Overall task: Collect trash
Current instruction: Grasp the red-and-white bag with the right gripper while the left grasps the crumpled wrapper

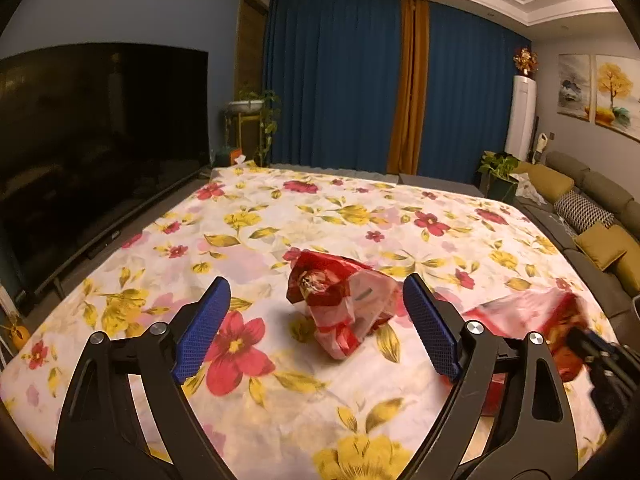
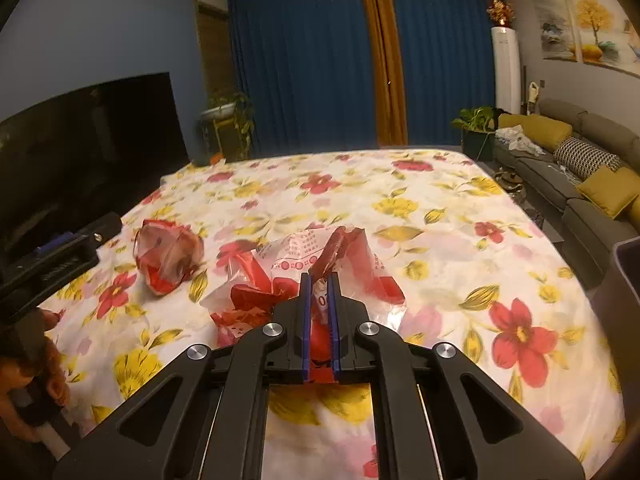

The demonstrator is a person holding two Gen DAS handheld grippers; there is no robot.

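A crumpled red and white plastic bag (image 1: 340, 304) lies on the floral tablecloth (image 1: 280, 216). My left gripper (image 1: 316, 300) is open, its blue pads on either side of it and a little short of it. The same bag shows at the left in the right wrist view (image 2: 168, 258). My right gripper (image 2: 319, 288) is shut on a second red and white plastic bag (image 2: 288, 280), which spreads out over the cloth in front of its fingers. This bag and the right gripper show blurred at the right of the left wrist view (image 1: 532, 312).
A large dark TV (image 1: 92, 152) stands along the left edge of the table. A grey sofa with yellow cushions (image 2: 580, 184) runs along the right. A grey bin rim (image 2: 628, 268) shows at the far right. Blue curtains (image 1: 340, 80) hang behind.
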